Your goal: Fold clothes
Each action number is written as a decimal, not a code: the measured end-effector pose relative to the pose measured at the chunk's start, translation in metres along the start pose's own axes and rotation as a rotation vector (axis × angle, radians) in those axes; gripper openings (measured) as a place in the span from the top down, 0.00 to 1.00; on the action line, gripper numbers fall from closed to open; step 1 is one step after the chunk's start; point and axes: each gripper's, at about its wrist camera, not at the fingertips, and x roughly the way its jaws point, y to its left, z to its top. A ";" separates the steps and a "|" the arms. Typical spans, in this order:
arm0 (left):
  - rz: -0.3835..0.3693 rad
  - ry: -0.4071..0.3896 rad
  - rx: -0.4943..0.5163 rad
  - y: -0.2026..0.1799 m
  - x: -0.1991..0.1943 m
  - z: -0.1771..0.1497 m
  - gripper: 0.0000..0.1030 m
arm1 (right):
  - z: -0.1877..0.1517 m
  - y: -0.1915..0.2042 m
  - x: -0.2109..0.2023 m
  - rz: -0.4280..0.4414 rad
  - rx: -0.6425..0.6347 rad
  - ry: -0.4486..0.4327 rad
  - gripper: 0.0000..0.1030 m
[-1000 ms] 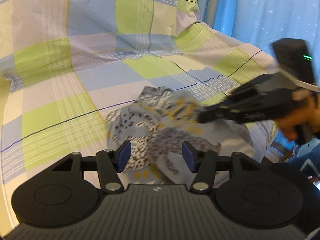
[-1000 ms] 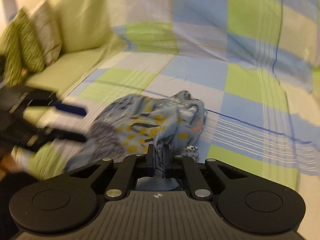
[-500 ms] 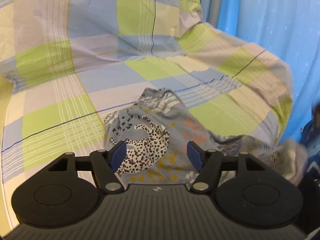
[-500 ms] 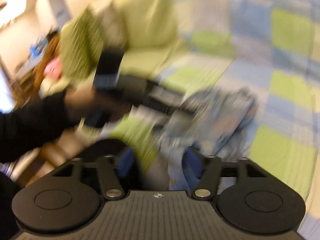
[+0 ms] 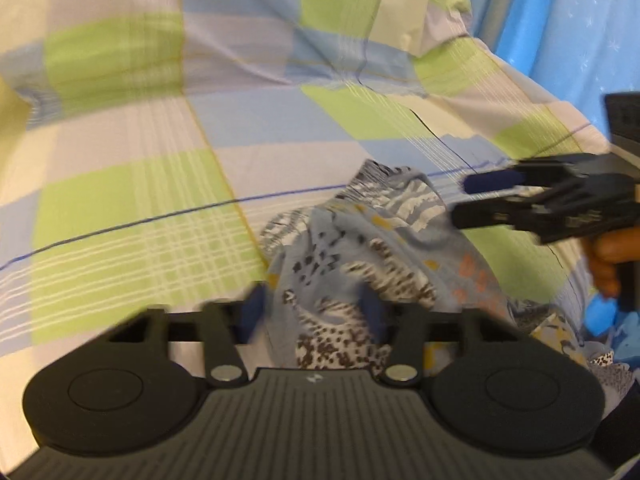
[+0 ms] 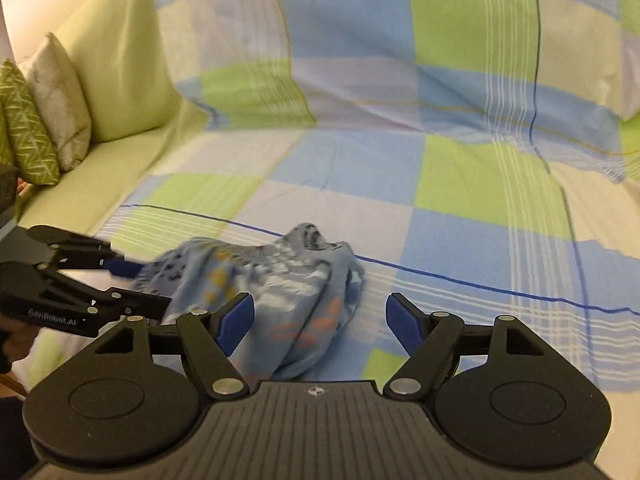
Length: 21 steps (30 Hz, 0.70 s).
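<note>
A crumpled blue patterned garment (image 5: 360, 248) lies in a heap on the checked sheet (image 5: 132, 208). My left gripper (image 5: 312, 312) is open and blurred, low over the garment's near part, with cloth lying between its fingers. In the right wrist view the same garment (image 6: 288, 280) sits just ahead of my open right gripper (image 6: 320, 318), its near fold reaching in by the left finger. The left gripper (image 6: 140, 284) comes in from the left, fingers apart at the garment's edge. My right gripper (image 5: 468, 200) hangs open at the heap's far right edge.
The checked sheet (image 6: 440, 160) covers a sofa seat and back. Bare green upholstery (image 6: 112, 60) and two cushions (image 6: 36, 120) are at the left end. A blue curtain (image 5: 560, 20) hangs past the right end. A person's hand (image 5: 608, 256) holds the right gripper.
My right gripper, shut on the garment a second ago, has let go, swung off and come back open. The left gripper has dropped closer onto the cloth.
</note>
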 end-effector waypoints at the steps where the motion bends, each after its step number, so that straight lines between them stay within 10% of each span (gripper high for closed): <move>1: 0.008 -0.004 0.022 -0.004 0.001 -0.001 0.84 | -0.002 -0.003 0.003 0.020 0.026 0.007 0.35; 3: 0.043 -0.016 0.066 -0.012 -0.002 -0.004 0.82 | -0.004 -0.001 0.006 0.037 0.052 0.021 0.81; 8: 0.086 -0.052 0.047 -0.015 -0.032 -0.013 0.60 | -0.020 0.063 -0.022 0.016 -0.179 -0.033 0.91; 14: -0.114 -0.116 -0.146 -0.010 -0.072 -0.018 0.50 | -0.067 0.135 -0.040 0.019 -0.468 -0.057 0.96; 21: -0.197 -0.092 -0.223 -0.018 -0.058 -0.015 0.68 | -0.090 0.143 -0.040 0.036 -0.447 -0.029 0.96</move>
